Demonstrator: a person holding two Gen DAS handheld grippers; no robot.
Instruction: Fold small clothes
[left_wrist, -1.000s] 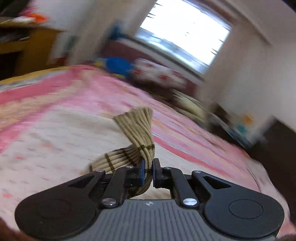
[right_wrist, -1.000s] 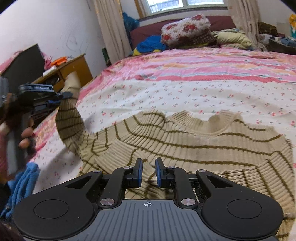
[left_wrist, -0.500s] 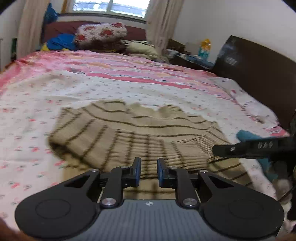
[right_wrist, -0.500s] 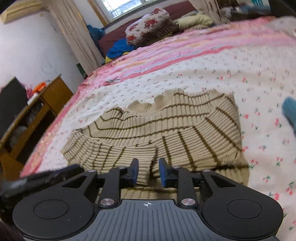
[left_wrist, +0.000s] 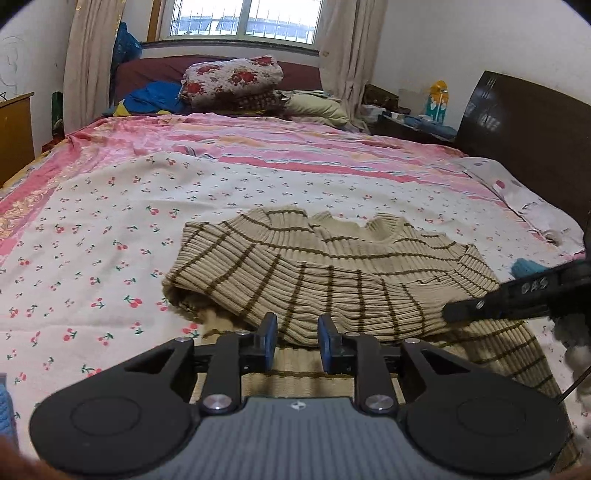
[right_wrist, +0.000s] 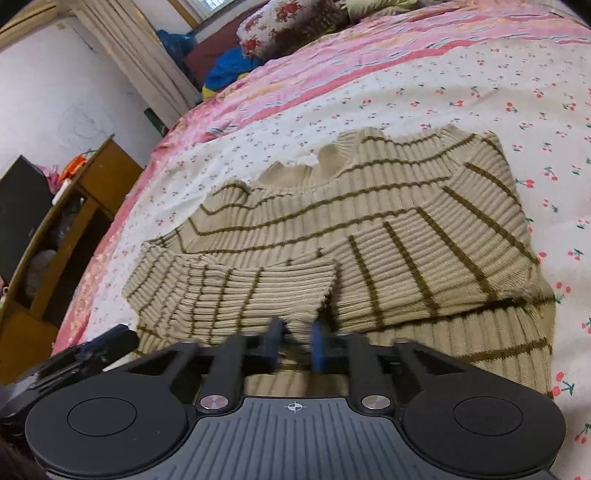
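Ribbed beige striped sweater (left_wrist: 332, 280), sleeves folded, floral bedsheet (left_wrist: 110, 229)

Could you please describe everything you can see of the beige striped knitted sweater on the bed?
The beige ribbed knitted sweater with thin dark brown stripes lies flat on the cherry-print bedsheet, collar towards the window. Both sleeves are folded across its body, their cuffs near the middle. Its lower hem lies nearest the cameras, slightly rumpled. In the right wrist view the blurred right hand-held gripper sits at the near edge over the knit; whether it pinches it is unclear.
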